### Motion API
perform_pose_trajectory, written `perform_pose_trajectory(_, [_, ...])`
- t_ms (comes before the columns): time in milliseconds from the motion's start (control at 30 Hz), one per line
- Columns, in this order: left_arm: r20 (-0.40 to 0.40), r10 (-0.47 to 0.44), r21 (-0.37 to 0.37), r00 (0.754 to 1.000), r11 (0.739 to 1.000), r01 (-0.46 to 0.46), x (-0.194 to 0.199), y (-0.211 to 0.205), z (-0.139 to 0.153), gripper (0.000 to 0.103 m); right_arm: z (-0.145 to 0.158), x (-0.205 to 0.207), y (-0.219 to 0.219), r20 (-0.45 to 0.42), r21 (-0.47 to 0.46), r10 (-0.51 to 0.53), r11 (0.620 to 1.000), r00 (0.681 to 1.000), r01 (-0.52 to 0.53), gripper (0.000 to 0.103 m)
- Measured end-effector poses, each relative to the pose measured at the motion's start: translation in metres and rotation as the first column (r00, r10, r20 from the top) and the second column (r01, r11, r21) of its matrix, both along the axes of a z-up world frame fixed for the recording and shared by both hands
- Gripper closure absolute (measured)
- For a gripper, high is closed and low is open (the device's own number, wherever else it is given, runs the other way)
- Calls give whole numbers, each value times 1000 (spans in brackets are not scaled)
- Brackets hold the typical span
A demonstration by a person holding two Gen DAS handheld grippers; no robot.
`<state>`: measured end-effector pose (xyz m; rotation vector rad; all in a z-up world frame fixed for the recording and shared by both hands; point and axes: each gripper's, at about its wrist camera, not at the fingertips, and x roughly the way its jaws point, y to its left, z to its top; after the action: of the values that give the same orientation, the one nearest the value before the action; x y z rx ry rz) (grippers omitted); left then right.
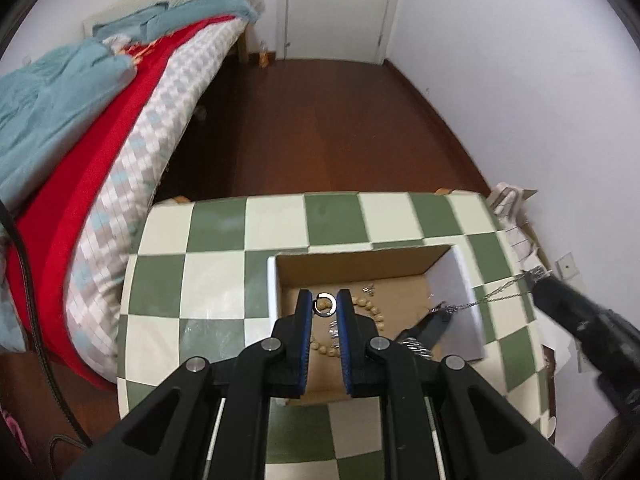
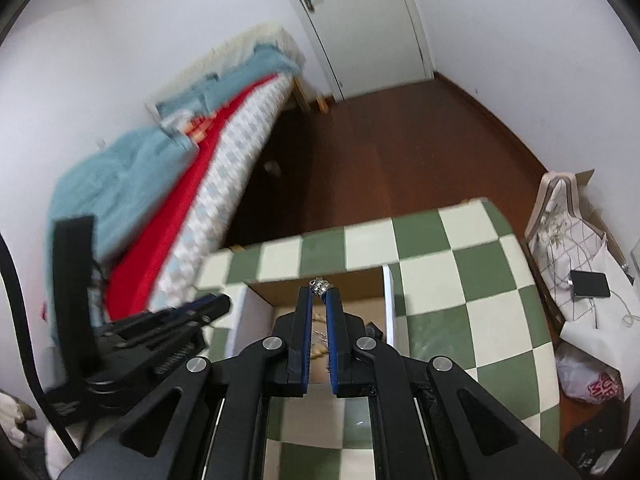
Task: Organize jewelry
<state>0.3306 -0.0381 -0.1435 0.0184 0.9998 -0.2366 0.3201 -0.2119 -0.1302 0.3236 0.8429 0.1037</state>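
1. My left gripper (image 1: 324, 305) has its 2 blue-padded fingers (image 1: 305, 312) nearly closed, pinching a small silver ring (image 1: 323, 304) at the very tips, above the open cardboard box (image 1: 360, 258).
2. My right gripper (image 2: 319, 293) is just as narrow, its fingers (image 2: 307, 312) nipped on a small sparkly silver piece (image 2: 319, 286) at the tips; the blur is heavy there, so I can only say it may be the end of a chain.
3. In the left wrist view, the right gripper (image 1: 534, 276) shows at the right edge with a thin silver chain (image 1: 492, 294) running from its tip down over the box's white right wall into the box.
4. Inside the box, on the brown floor, lie a wooden bead strand (image 1: 370, 312), a few tiny silver bits (image 1: 369, 289) near the back and a dark clip-like object (image 1: 430, 326) to the right.
5. The box sits on a table covered in a green-and-cream checked cloth (image 1: 216, 248).
6. Beyond the table are a dark wood floor (image 1: 320, 128), a bed (image 1: 120, 120) with teal, red and checked bedding on the left, and a white door (image 1: 336, 4).
7. In the right wrist view, bags (image 2: 580, 264) and a dark phone-like slab (image 2: 591, 284) lie to the table's right.
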Motion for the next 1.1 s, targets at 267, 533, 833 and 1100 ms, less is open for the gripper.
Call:
perform_pose_trajectory(267, [-54, 23, 16, 998, 1000, -22, 4, 5, -32, 94, -69, 28, 16, -175, -104, 23, 994, 984, -42, 96])
perform_pose_trajectory(533, [-57, 32, 11, 998, 999, -31, 3, 8, -34, 93, -80, 29, 17, -233, -201, 2, 978, 972, -51, 96])
perform_pose_trajectory(833, [65, 124, 36, 990, 991, -127, -9, 22, 0, 3, -68, 20, 24, -269, -274, -5, 959, 963, -71, 5])
perform_pose_trajectory(1100, [116, 146, 145, 983, 976, -162, -22, 28, 7, 0, -63, 8, 25, -272, -304, -43, 952, 961, -43, 1])
